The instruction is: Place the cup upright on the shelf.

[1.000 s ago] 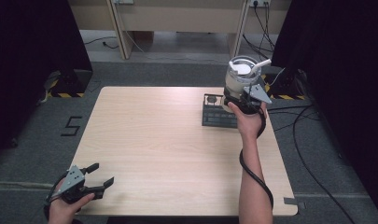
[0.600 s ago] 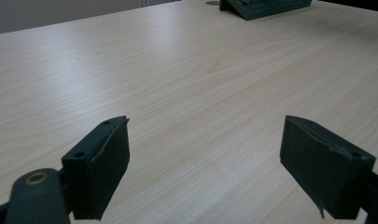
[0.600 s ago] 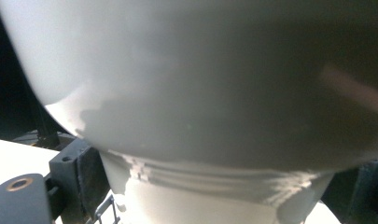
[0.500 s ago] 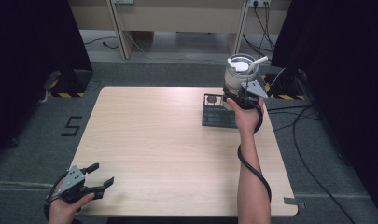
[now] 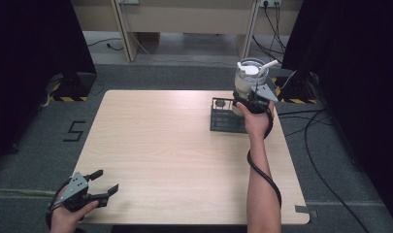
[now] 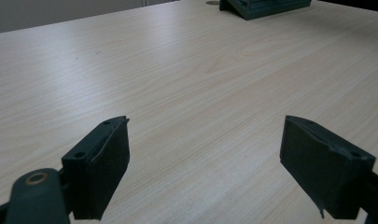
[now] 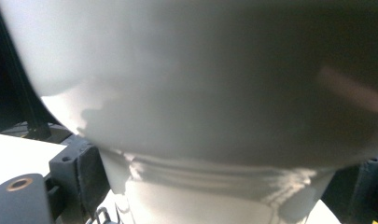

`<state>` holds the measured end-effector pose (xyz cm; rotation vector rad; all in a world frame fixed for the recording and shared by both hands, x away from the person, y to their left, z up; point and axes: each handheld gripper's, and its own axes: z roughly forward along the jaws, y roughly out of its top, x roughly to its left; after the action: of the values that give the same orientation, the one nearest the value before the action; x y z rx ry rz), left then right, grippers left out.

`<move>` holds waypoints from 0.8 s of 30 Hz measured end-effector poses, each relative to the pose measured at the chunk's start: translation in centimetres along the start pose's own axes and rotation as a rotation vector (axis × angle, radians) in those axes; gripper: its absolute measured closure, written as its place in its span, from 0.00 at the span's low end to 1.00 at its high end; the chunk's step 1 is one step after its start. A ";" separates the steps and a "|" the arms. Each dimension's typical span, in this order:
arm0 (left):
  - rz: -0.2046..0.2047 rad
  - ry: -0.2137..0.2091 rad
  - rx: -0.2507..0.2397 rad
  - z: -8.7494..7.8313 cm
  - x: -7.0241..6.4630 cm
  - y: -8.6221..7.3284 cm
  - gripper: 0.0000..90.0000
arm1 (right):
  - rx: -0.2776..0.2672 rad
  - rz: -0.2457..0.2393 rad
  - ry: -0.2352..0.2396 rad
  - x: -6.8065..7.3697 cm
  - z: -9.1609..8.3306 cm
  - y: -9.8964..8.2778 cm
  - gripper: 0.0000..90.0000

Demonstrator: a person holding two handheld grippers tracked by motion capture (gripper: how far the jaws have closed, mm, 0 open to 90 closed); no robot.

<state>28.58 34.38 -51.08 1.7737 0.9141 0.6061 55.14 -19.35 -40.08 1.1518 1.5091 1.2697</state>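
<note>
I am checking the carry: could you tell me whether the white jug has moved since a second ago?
Yes: the white jug has sunk slightly toward the dark rack.

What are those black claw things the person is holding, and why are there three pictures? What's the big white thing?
The person holds a grabbing tool with two black jaws in each hand. One picture comes from a camera up high, looking down on the light wooden table. The other two come from small cameras riding on the tools, so you look along their jaws.

The left gripper rests at the table's near left corner, jaws open, holding nothing; its own camera sees bare wood between them.

The right gripper is clamped on a white, rounded plastic container with a lid and handle, held above the table's far right side. It is so close to that camera that it looks like a blurry white blob.

A dark, low wire rack sits on the table just below it.
</note>
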 end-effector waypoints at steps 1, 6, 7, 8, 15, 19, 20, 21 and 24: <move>0.000 0.000 -0.001 0.0 0.0 0.0 0.17 | 0.001 0.000 -0.002 0.0 0.0 -0.1 0.13; 0.000 -0.002 -0.001 0.0 0.0 0.0 0.17 | 0.017 0.004 -0.003 0.0 0.3 -0.8 0.13; -0.001 -0.001 -0.001 0.0 0.0 0.0 0.17 | 0.020 0.004 -0.003 -0.1 0.3 -0.9 0.13; -0.001 -0.001 -0.001 0.0 0.0 0.0 0.17 | 0.026 0.010 -0.003 0.0 0.4 -1.1 0.13; 0.001 -0.001 0.000 0.0 0.0 0.0 0.17 | 0.041 0.017 -0.003 -0.1 0.7 -1.9 0.13; 0.001 -0.002 -0.001 0.0 0.0 0.0 0.17 | 0.048 0.020 -0.003 0.0 0.8 -2.3 0.13; 0.001 -0.002 -0.001 0.0 0.0 0.0 0.17 | 0.049 0.016 -0.001 -0.1 0.9 -2.4 0.13; 0.001 -0.002 0.000 0.0 0.0 0.0 0.17 | 0.052 0.016 -0.002 -0.1 0.9 -2.5 0.13; 0.000 -0.003 0.000 0.0 0.0 0.0 0.17 | 0.061 0.023 -0.003 0.0 1.0 -2.7 0.13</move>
<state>28.58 34.37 -51.08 1.7742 0.9119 0.6039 55.77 -19.26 -42.95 1.2127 1.5461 1.2442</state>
